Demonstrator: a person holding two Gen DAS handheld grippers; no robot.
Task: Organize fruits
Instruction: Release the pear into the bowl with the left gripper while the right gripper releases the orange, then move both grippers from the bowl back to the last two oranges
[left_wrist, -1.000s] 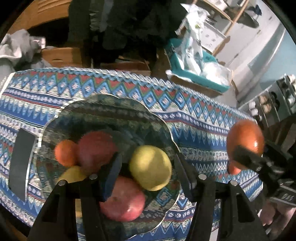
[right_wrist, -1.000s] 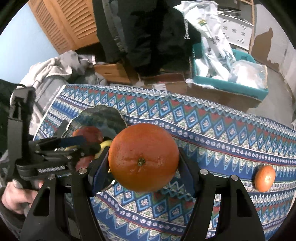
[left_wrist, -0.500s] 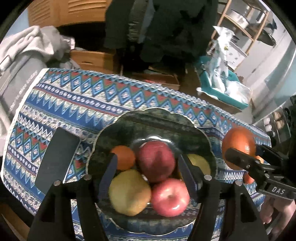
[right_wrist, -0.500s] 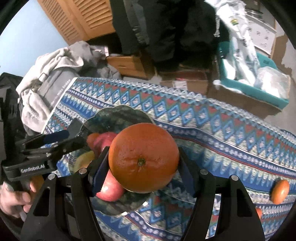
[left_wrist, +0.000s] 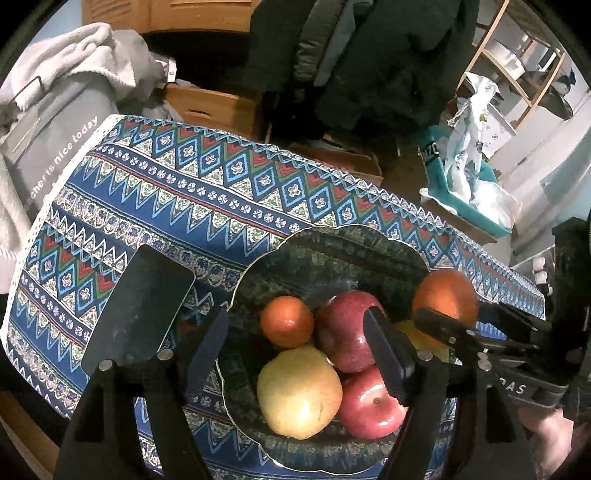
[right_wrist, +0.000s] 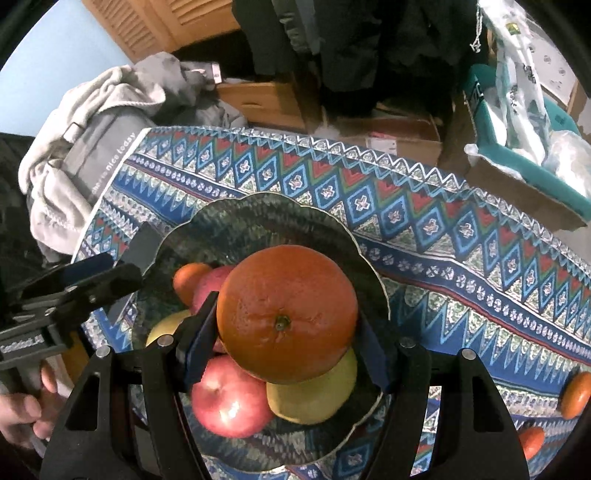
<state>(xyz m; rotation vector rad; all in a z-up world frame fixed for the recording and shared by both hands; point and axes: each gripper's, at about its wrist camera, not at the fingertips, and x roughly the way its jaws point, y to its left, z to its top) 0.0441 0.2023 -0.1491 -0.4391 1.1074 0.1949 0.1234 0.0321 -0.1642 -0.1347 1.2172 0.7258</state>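
Orange and round, the large orange fruit (right_wrist: 286, 314) sits clamped between the two blue-padded fingers of our right tool (right_wrist: 286, 325), taken across its widest part with the stem end facing the camera. It hangs just above the dark green scalloped bowl (right_wrist: 229, 218), over the pile already inside: two red apples (right_wrist: 229, 402), a yellow-green apple (right_wrist: 317, 395) and a small orange tangerine (right_wrist: 190, 280). We judge the orange firm, fairly heavy and a little slick on its dimpled peel, so the grip at its equator is the right one; squeezing harder would only bruise it. As a sphere it may roll once set on the heap, so a hollow between the fruits suits it best. Our left tool (left_wrist: 295, 347) hangs with its fingers spread wide and nothing between them, above the near left part of the bowl. To the right of the bowl, two more small orange tangerines (right_wrist: 576, 395) lie on the patterned blue cloth over the surface (right_wrist: 443, 229).
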